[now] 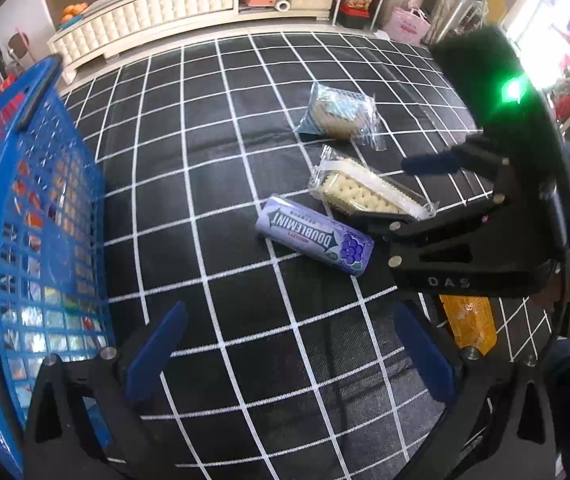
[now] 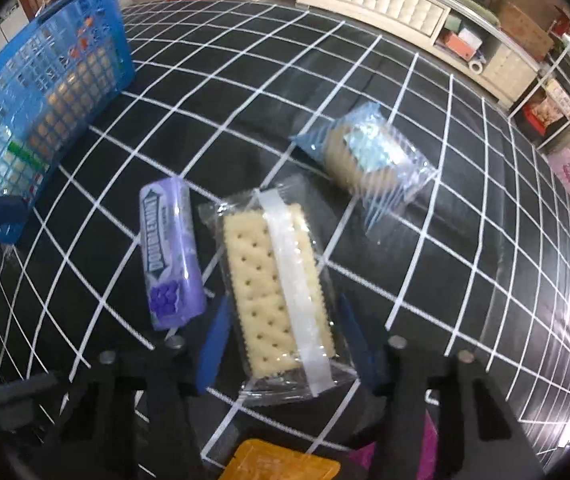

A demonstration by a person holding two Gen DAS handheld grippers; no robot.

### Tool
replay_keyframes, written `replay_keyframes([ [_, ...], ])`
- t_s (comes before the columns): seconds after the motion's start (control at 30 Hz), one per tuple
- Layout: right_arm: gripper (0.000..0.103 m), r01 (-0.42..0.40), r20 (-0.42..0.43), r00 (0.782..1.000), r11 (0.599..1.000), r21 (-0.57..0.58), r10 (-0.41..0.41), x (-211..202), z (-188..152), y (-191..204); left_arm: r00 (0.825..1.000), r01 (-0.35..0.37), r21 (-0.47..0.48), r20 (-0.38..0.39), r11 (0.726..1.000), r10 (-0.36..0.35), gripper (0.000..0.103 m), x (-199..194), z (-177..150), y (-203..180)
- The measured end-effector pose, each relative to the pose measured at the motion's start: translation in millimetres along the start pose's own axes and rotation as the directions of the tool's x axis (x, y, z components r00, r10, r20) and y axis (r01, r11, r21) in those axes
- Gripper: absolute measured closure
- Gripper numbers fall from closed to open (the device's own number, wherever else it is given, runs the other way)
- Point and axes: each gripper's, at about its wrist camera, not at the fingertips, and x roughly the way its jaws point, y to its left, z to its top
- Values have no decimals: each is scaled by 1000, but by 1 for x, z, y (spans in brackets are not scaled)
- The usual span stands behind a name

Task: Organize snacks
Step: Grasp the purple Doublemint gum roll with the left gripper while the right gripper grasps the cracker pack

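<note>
While your right gripper (image 2: 283, 344) pointed steeply down over the checked cloth (image 2: 425, 80), the clear-wrapped cracker pack (image 2: 277, 288) lay directly between its two blue pads, and that relation governed the coming move. In the right wrist view the pack's long axis ran from near to far, roughly along the gripper's line of sight, so the pads faced its two long sides. Your jaws stood at a middling width, close beside the wrapper on either side; whether the pads already pressed on it could not be told.

Just to the left of the pack lay the purple Doublemint pack (image 2: 171, 256), nearly parallel and close enough to foul the left pad. Farther off to the right sat the blue-wrapped biscuit pack (image 2: 365, 156), well apart. An orange packet (image 2: 281, 464) lay at the near edge, under the gripper.

Your left gripper (image 1: 291, 356) hung wide over bare cloth, holding nothing, with the blue basket (image 1: 37, 216) at its left. By my judgement the right hand was the nearer to the cracker pack.
</note>
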Motion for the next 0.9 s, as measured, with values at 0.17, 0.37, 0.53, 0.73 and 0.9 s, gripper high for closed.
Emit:
replay_keyframes([
  [0.17,53,-2,42,999,999,55,0,-12,-21,2,1000,9,-19,-11,1000,-9,0,-7,-13,5],
  [0.37,53,-87,174,984,957,278,39,-45,-40,-28,999,39,-70,3,997,-39,0,-18,-14,8],
  [0.53,53,-114,237,971,939,325,36,-57,-46,-45,999,34,-146,34,989,-29,0,-25,-1,8],
  [0.73,53,-104,239,971,931,349,18,-60,-56,-45,1000,20,-189,18,982,-17,13,-9,23,-4],
  [0.9,53,-46,216,976,929,367,-37,-50,-49,-56,999,27,-277,-17,960,-33,18,16,38,2],
])
